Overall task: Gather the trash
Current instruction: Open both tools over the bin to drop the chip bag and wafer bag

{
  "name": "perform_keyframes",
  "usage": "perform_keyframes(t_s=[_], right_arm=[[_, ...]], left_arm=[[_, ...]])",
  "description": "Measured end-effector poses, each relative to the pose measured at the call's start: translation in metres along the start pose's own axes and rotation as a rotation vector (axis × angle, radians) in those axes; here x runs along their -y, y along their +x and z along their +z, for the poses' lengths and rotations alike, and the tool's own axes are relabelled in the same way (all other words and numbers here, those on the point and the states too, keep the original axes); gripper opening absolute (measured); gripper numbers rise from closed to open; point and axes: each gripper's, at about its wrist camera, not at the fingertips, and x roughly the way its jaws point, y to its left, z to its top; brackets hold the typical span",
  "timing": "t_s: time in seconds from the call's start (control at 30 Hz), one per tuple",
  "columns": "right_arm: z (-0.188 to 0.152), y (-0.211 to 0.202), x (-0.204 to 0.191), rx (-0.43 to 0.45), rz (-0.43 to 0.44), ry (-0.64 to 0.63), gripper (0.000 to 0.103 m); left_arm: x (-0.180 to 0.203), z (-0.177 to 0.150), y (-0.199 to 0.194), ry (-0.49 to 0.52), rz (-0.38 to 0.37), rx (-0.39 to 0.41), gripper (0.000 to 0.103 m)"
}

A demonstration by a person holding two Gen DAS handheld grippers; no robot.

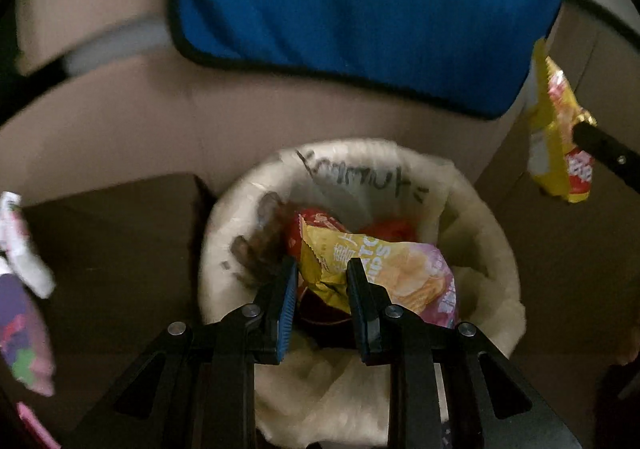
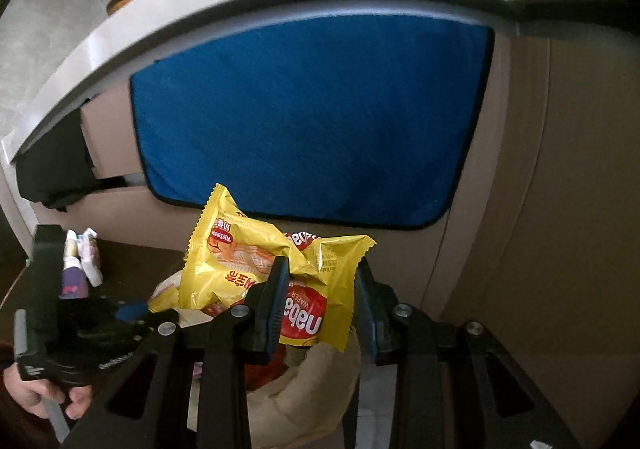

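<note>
Yellow wafer packet (image 2: pixel 240 261) in right tool (image 2: pixel 320 265) | left tool (image 1: pixel 323 263) seemingly pinches blurred chip bag (image 1: pixel 400 269)

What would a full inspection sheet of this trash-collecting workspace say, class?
Surface: dark brown surface beside the bin.
Job's things: lined bin holding wrappers; chip bag; wafer wrapper.
Clutter: white and purple packets at the left.
Grippers: left gripper shut on chip bag over the bin; right gripper shut on wafer wrapper.
Cables: nothing seen.
Surroundings: blue cloth hanging over beige panels.
</note>
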Motion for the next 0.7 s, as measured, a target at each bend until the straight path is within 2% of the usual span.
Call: perform_keyframes(t_s=[0.17,0.23,0.43,0.6,0.67,0.7], right_arm=[[0.0,0.016,0.004,-0.038,0.008,0.01,0.031],[-0.002,0.022,0.001,-0.051,0.021,0.009,0.031],[-0.011,0.045,-0.016,-0.095,0.063,0.006,0.031],[-0.023,0.068,-0.039,-0.147,0.117,0.003,0.031],[-0.025,0.076,-0.047,-0.17,0.138,0.009,0.039],[-0.026,0.08,-0.05,-0.181,0.141,0.014,0.051]], left_arm=[[-0.005,0.004,0.028,-0.051,-0.098,-0.049,0.027],[-0.008,0.003,0.023,-0.053,-0.134,-0.046,0.033],[-0.02,-0.003,-0.026,-0.036,-0.124,0.044,0.047],[-0.04,-0.005,-0.075,-0.061,-0.039,0.134,0.048],[-0.048,-0.01,-0.092,-0.084,-0.018,0.166,0.048],[-0.051,-0.012,-0.096,-0.093,-0.011,0.174,0.048]])
